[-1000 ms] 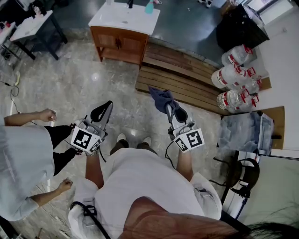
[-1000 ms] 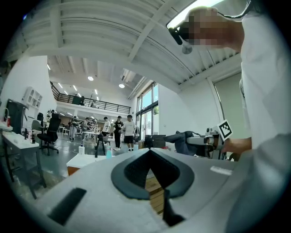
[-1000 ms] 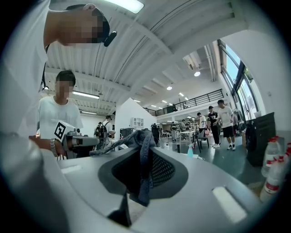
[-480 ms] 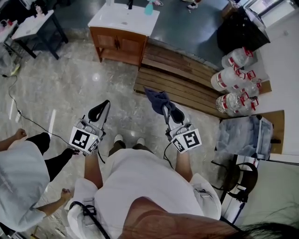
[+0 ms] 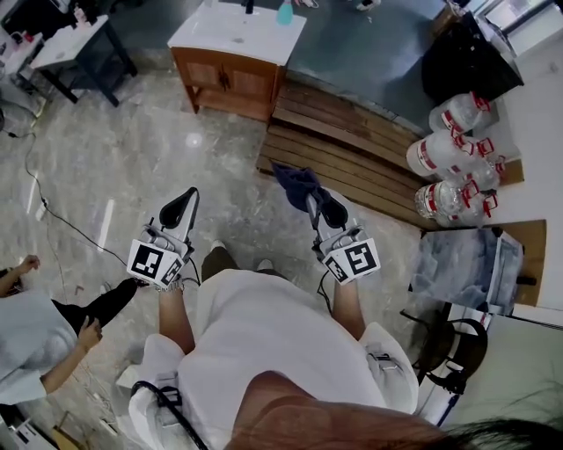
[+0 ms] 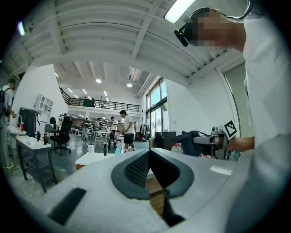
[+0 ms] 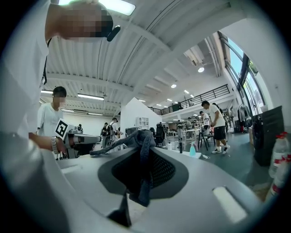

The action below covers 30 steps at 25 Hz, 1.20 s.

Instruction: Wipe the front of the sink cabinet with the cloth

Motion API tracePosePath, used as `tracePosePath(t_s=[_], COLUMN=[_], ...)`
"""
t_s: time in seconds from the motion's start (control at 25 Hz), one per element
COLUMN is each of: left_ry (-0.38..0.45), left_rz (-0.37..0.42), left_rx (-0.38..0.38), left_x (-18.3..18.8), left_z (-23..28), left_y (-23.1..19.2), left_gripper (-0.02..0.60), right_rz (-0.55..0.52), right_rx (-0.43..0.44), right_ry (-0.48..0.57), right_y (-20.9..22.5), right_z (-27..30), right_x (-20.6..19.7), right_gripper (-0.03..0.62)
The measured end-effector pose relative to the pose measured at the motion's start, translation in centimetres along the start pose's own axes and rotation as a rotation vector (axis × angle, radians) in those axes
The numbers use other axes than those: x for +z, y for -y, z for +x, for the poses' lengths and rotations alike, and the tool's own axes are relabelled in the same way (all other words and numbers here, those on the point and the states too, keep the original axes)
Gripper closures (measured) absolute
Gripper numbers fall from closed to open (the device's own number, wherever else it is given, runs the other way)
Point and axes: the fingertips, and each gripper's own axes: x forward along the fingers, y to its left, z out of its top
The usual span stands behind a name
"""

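Open hall: grey stone floor (image 5: 132,167), slatted wooden platform (image 5: 352,158), clustered clear water jugs (image 5: 444,154), dark-legged side table (image 5: 75,44), white walls (image 6: 200,104), tall windows (image 6: 156,104), ribbed ceiling (image 6: 113,41) with strip light (image 6: 178,9).

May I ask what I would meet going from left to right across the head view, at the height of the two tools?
Person in a pale top at the left edge → left tool → right tool gripping the dark blue cloth → clear plastic water jugs with red caps.
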Motion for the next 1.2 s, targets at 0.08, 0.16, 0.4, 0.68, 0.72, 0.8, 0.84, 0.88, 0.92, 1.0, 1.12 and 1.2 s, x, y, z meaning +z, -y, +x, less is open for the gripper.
tracePosePath(t_s=[0.08, 0.16, 0.4, 0.68, 0.72, 0.8, 0.84, 0.88, 0.92, 1.0, 1.12, 1.2], left_ry=[-0.003, 0.001, -0.001, -0.012, -0.015, -0.022, -0.026, -0.029, -0.032, -0.03, -0.042, -0.057], left_rz=[0.006, 0.013, -0.009, -0.053, -0.06, -0.064, -0.062, -0.06, -0.058, -0.063, -0.058, -0.051], left_rx=[0.007, 0.015, 0.004, -0.068, -0.084, -0.112, -0.122, -0.129, -0.132, -0.133, -0.139, -0.138], left_x=[-0.1, 0.2, -1.8, -3.1, -3.0, -2.8, -2.8, -2.8, -2.8, -3.1, -5.2, -7.7], left_z=[0.7, 1.4, 4.3, 10.1, 10.7, 12.1, 12.8, 13.6, 14.3, 15.7, 17.5, 18.7], left_y=[-1.0, -2.1, -11.6, -30.8, -33.5, -38.5, -40.7, -42.8, -44.6, -47.7, -50.8, -51.7], left_gripper=[0.581, 0.581, 0.581, 0.581, 0.581, 0.581, 0.581, 0.581, 0.581, 0.581, 0.58, 0.581], right_rz=[0.004, 0.005, 0.038, 0.09, 0.101, 0.119, 0.123, 0.126, 0.13, 0.138, 0.153, 0.166], right_rx=[-0.002, 0.001, 0.01, -0.022, -0.019, -0.018, -0.021, -0.026, -0.028, -0.024, -0.008, 0.003], right_ry=[0.004, 0.009, -0.005, -0.027, -0.031, -0.034, -0.039, -0.046, -0.055, -0.076, -0.102, -0.112], right_y=[0.8, 1.3, 1.6, 1.8, 1.6, 1.2, 1.2, 1.2, 1.3, 1.4, 2.1, 3.1], right_z=[0.8, 1.8, 11.6, 32.2, 35.3, 41.1, 43.6, 45.9, 47.9, 51.4, 54.9, 56.2], right_x=[-0.3, -0.2, -2.4, -3.6, -3.6, -3.5, -3.5, -3.6, -3.9, -4.8, -7.6, -10.3], right_gripper=[0.531, 0.531, 0.531, 0.531, 0.531, 0.531, 0.531, 0.531, 0.531, 0.531, 0.531, 0.531])
